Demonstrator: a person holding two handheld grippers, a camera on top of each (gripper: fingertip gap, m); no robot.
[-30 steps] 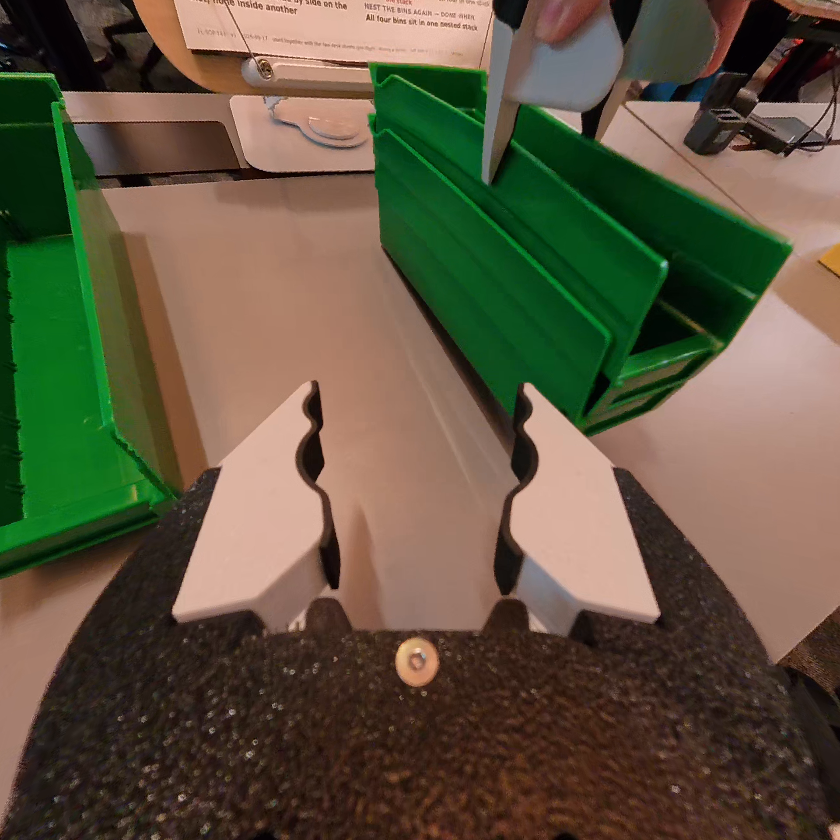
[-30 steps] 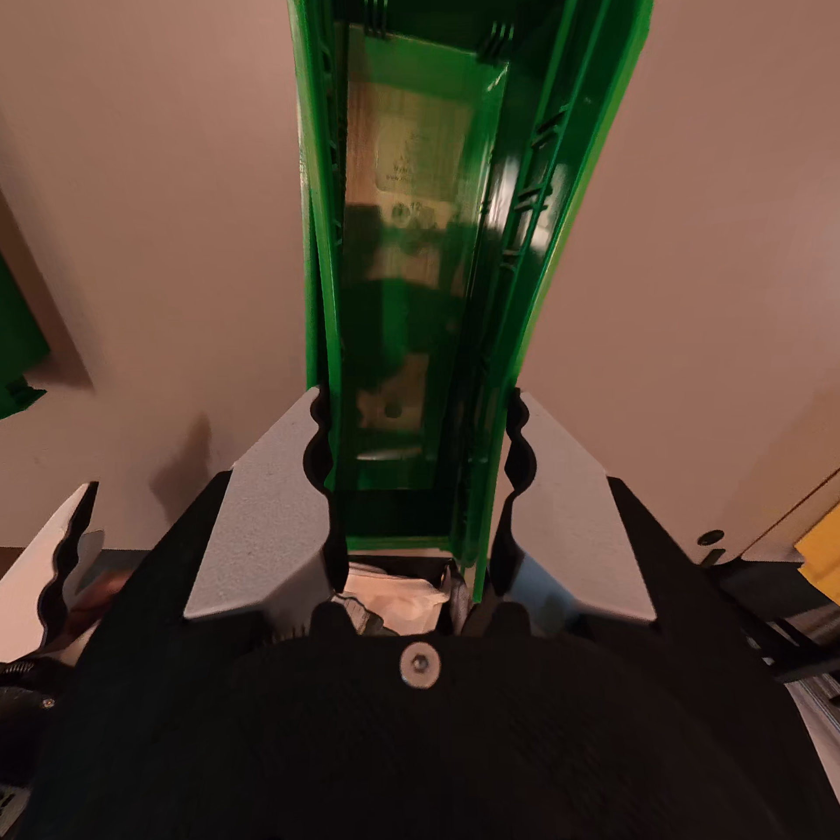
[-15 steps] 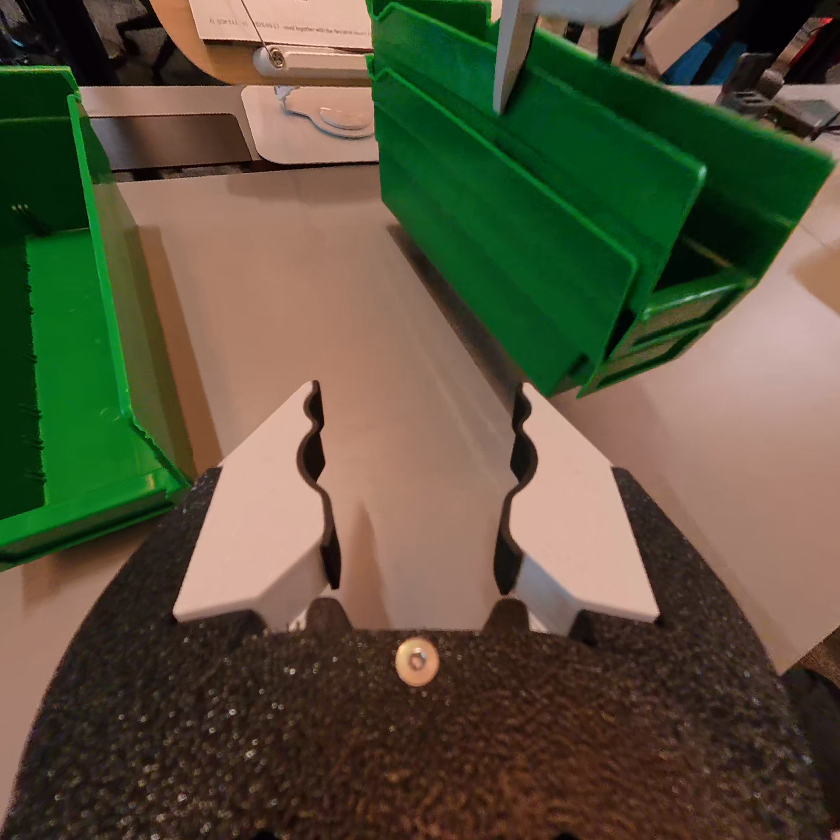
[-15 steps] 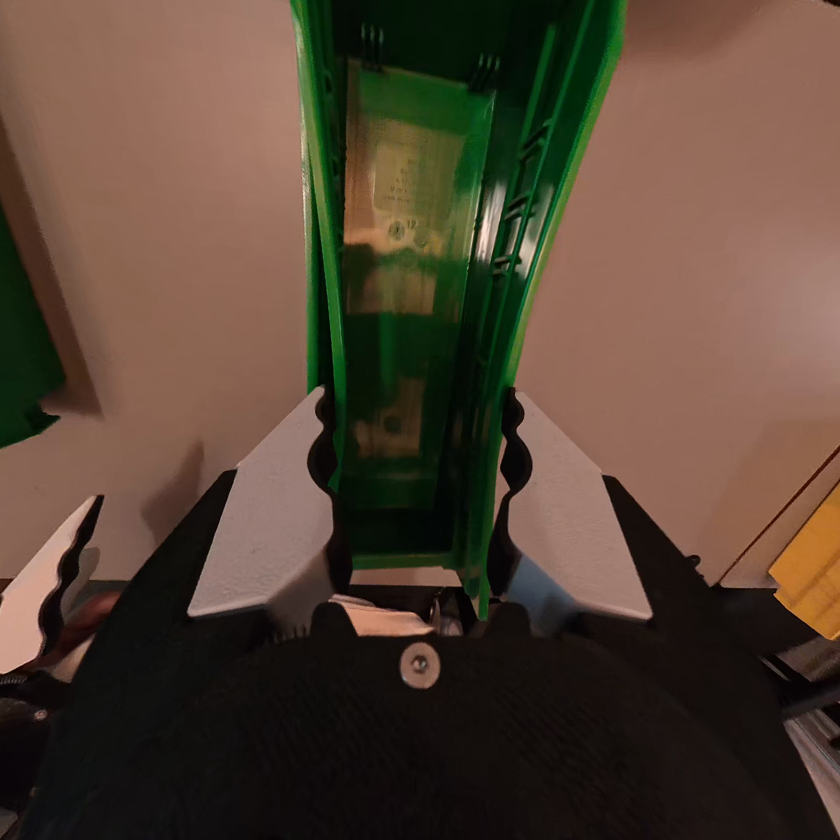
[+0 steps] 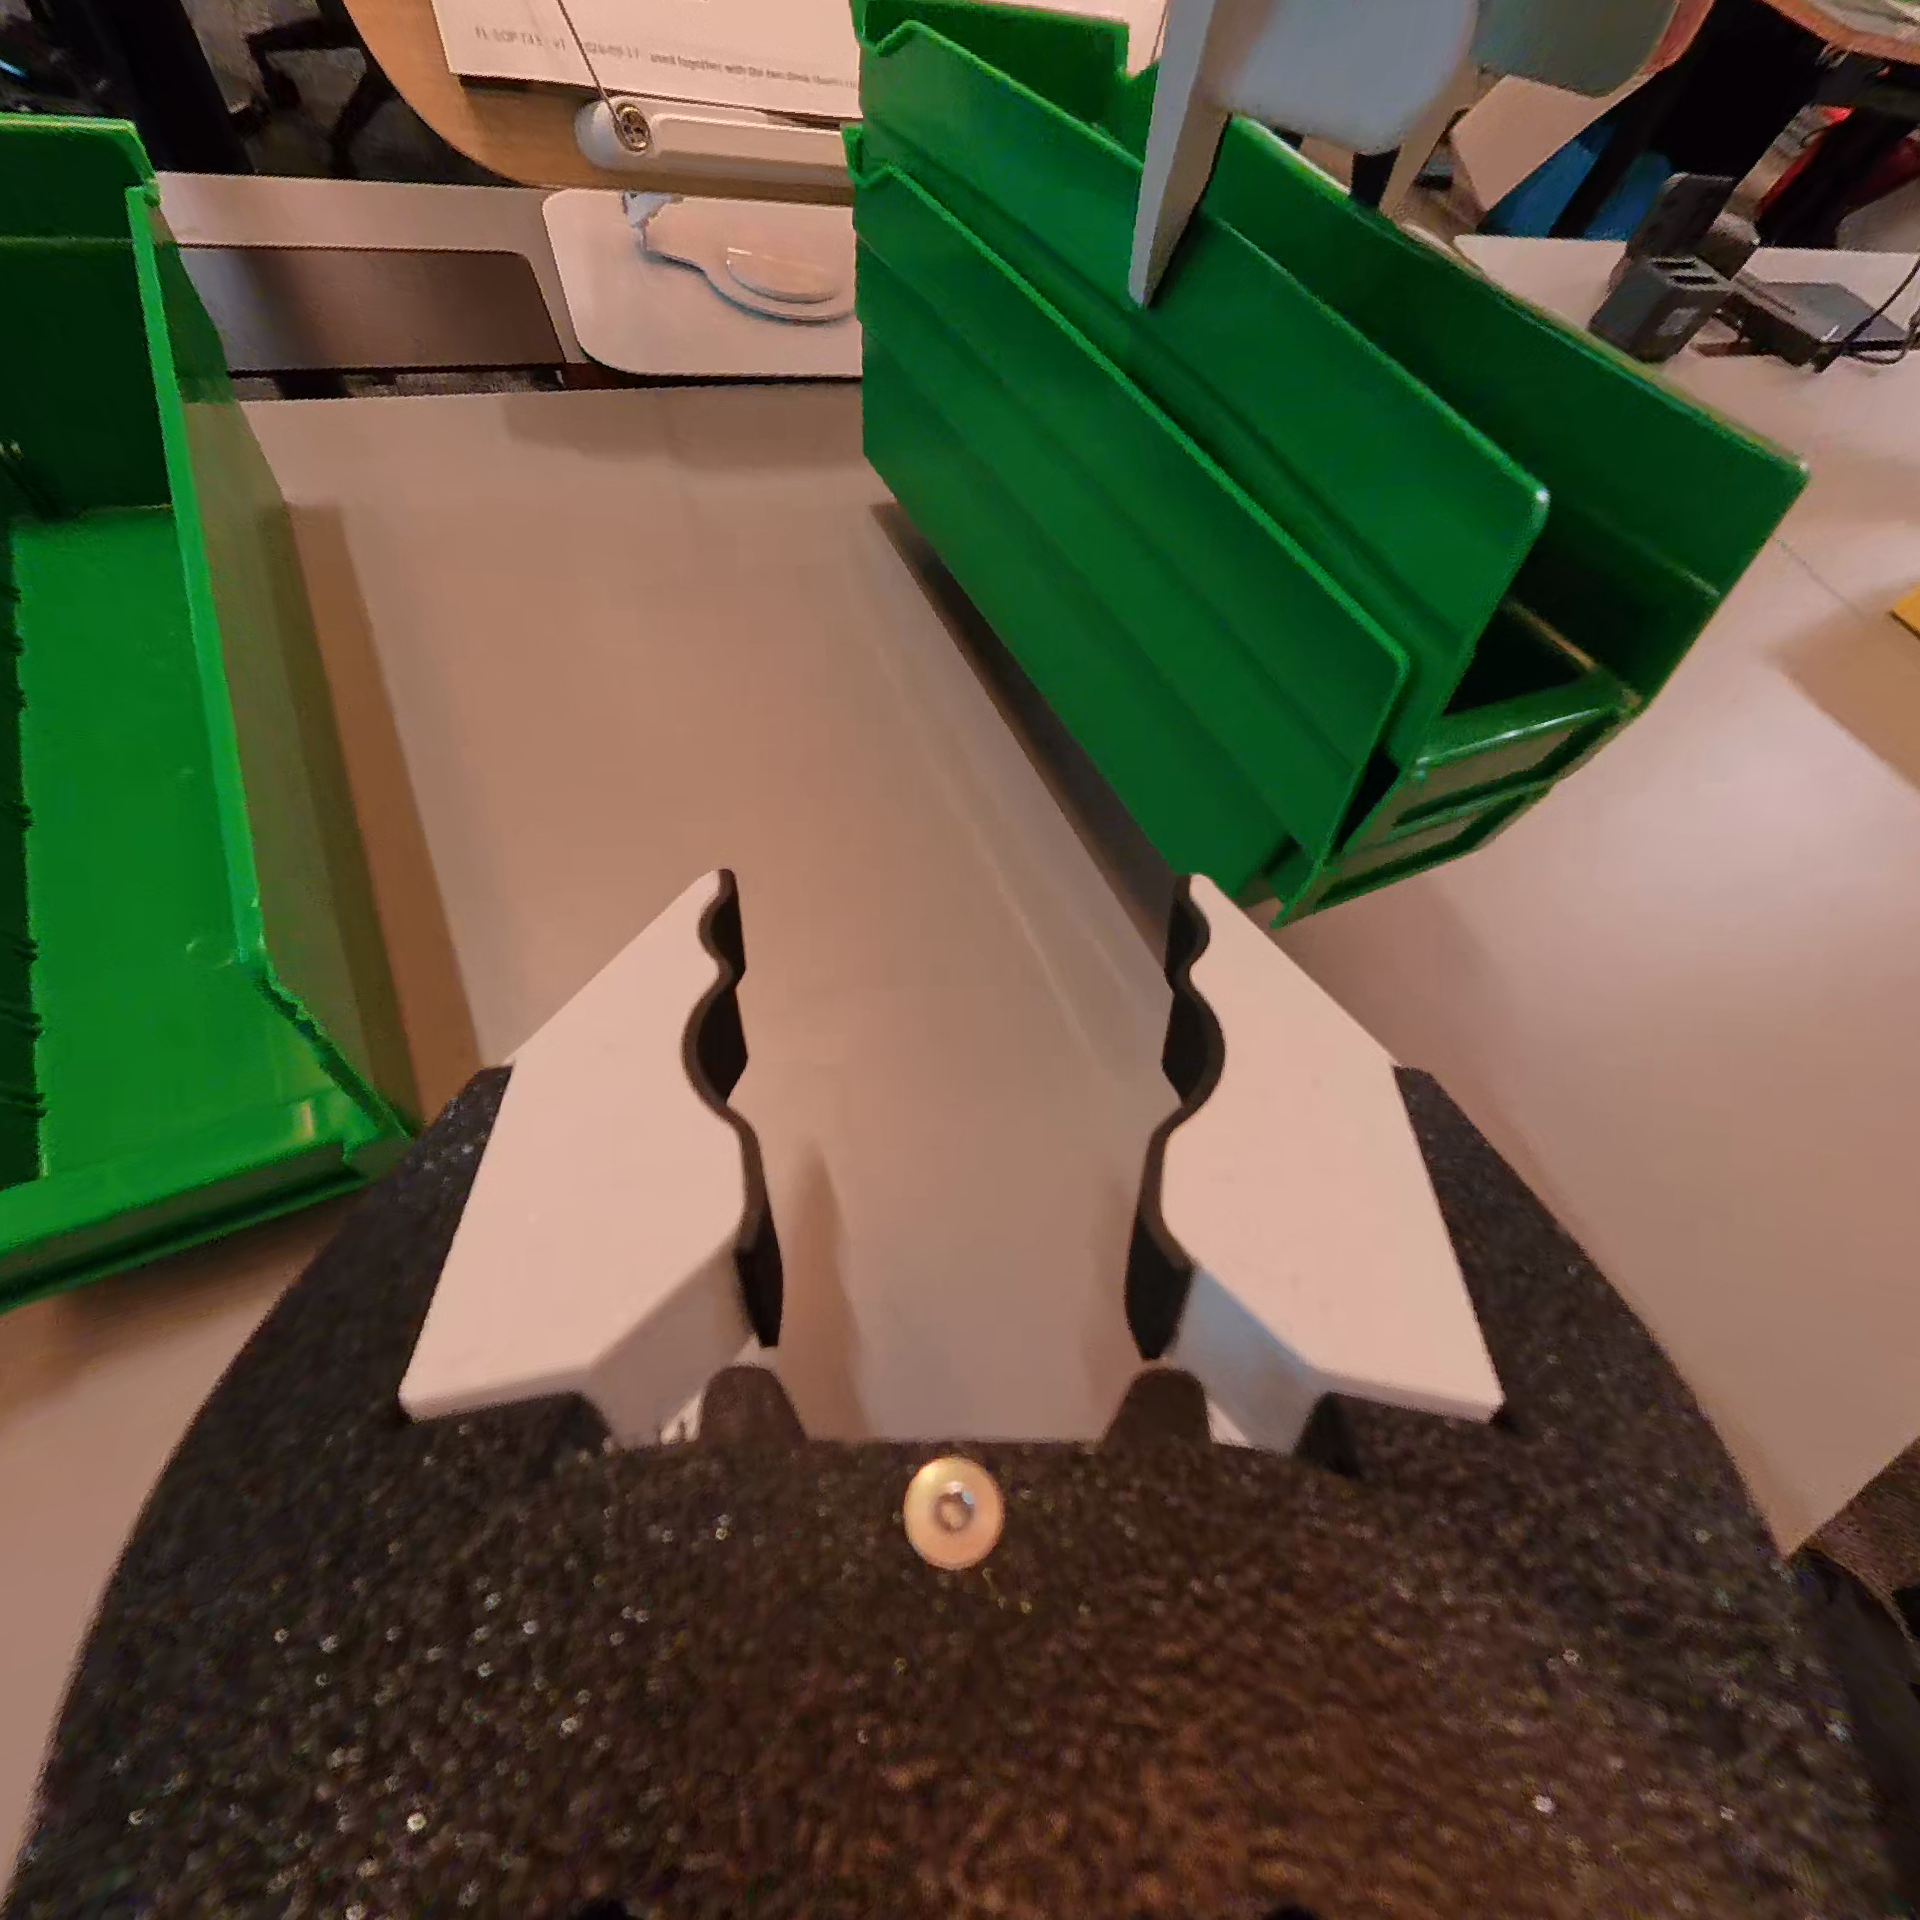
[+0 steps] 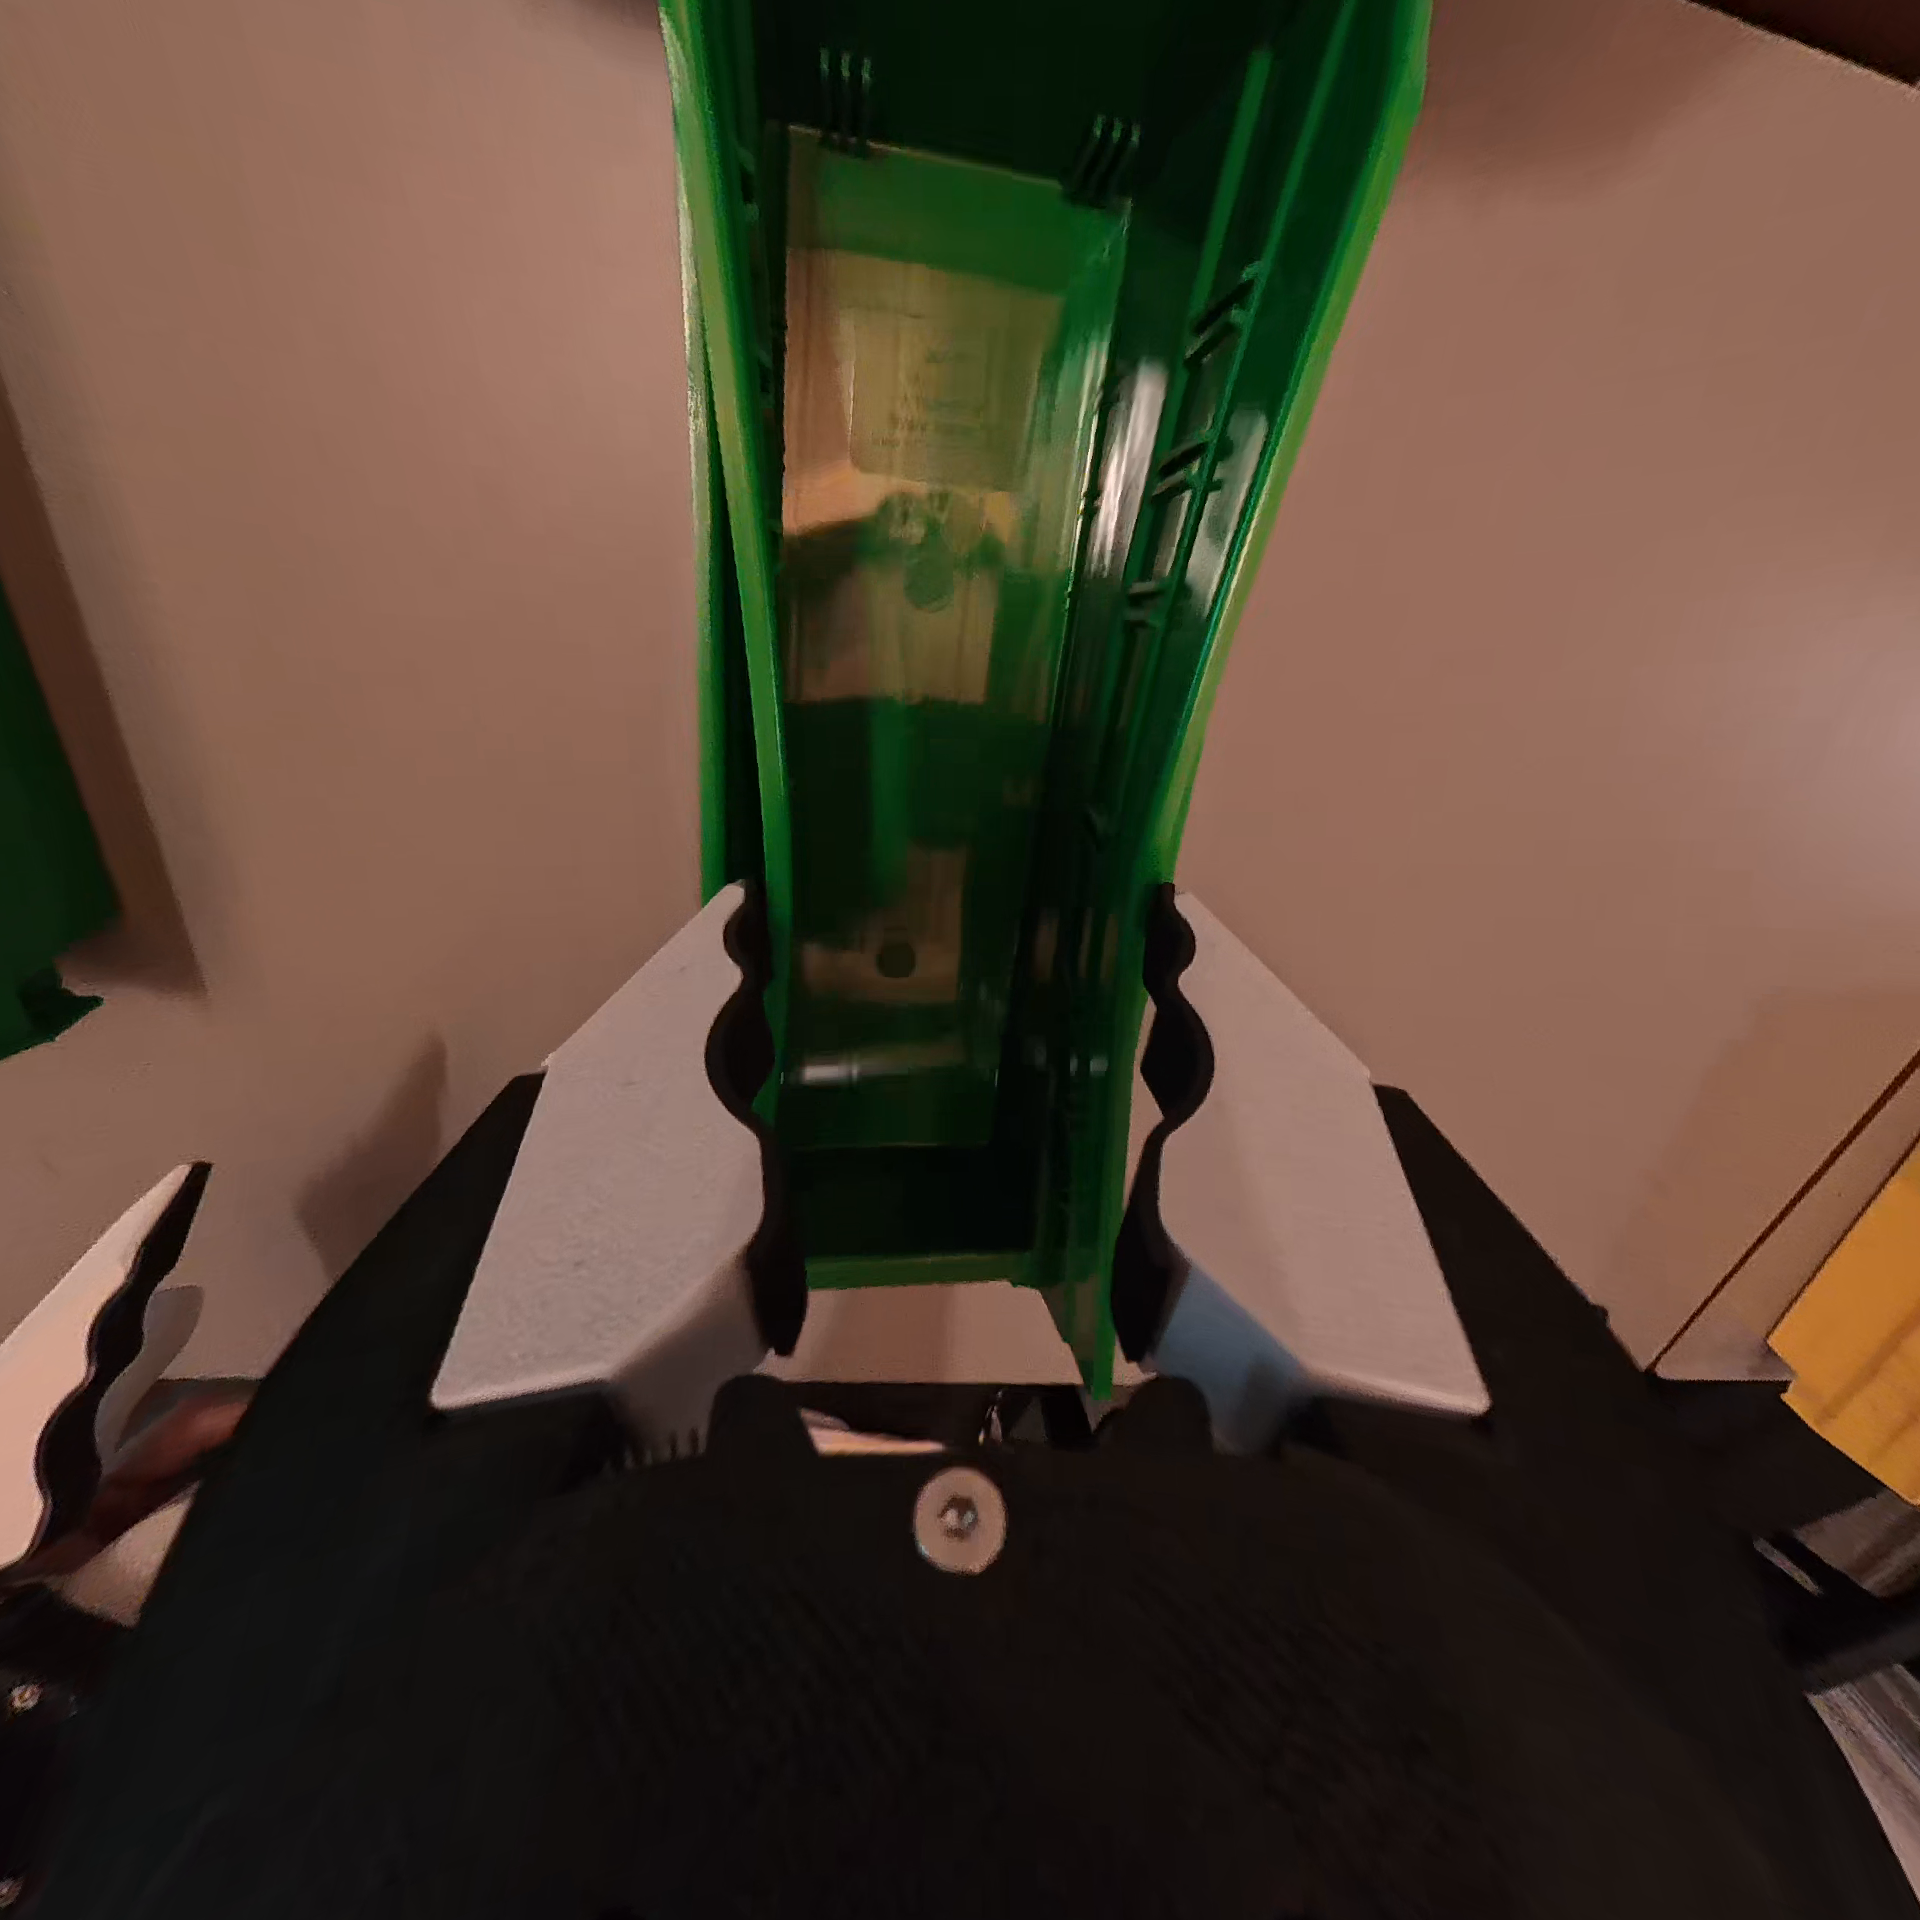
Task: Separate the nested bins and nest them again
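Note:
A nested stack of green bins point(image 5: 1122, 540) sits tilted at the right of the beige table point(image 5: 665, 665), its rear end raised. My right gripper point(image 6: 951, 914) comes from above and is shut on the top bin point(image 6: 935, 644), one finger pressing each side wall. One of its white fingers point(image 5: 1169, 208) shows in the left wrist view. A single green bin point(image 5: 156, 831) stands apart at the left and also shows in the right wrist view point(image 6: 42, 831). My left gripper point(image 5: 951, 904) is open and empty, low over the table between the two.
A board with a paper sheet point(image 5: 644, 62) and a white base point(image 5: 727, 281) stand behind the table. Dark devices point(image 5: 1683, 291) lie on a table at the far right. A yellow object point(image 6: 1860, 1340) sits past the table's right edge.
The stack held by my right gripper has shifted a little and sits slightly higher in the left wrist view. My left gripper has stayed open and empty.

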